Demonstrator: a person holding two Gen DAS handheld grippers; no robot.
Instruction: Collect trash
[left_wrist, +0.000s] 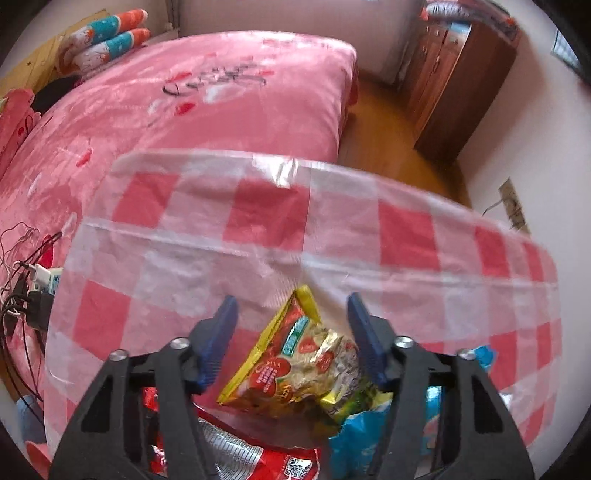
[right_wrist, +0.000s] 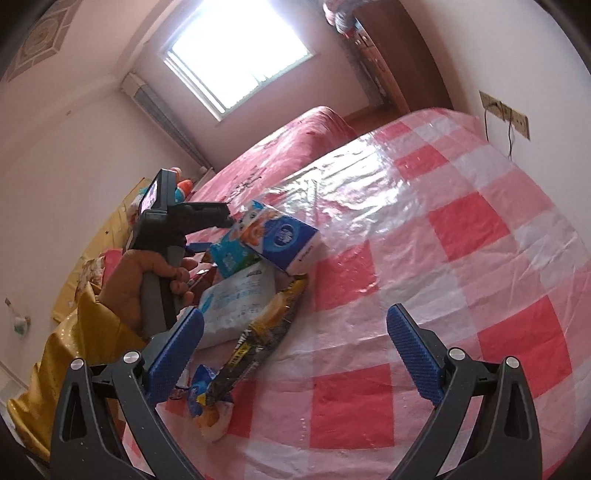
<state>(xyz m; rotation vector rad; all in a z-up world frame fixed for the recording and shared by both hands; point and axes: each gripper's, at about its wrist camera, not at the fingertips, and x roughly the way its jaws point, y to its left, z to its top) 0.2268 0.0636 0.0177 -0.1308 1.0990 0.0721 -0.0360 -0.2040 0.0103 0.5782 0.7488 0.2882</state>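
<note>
Checked cloth (right_wrist: 461, 229) lies bare right of the wrapper heap (right_wrist: 255, 295).

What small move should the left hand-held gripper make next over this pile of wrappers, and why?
Probably close the left hand-held gripper on the yellow and red snack wrapper. The wrapper lies between its blue fingers, but a gap shows beside the left finger, so it does not look gripped yet.
</note>
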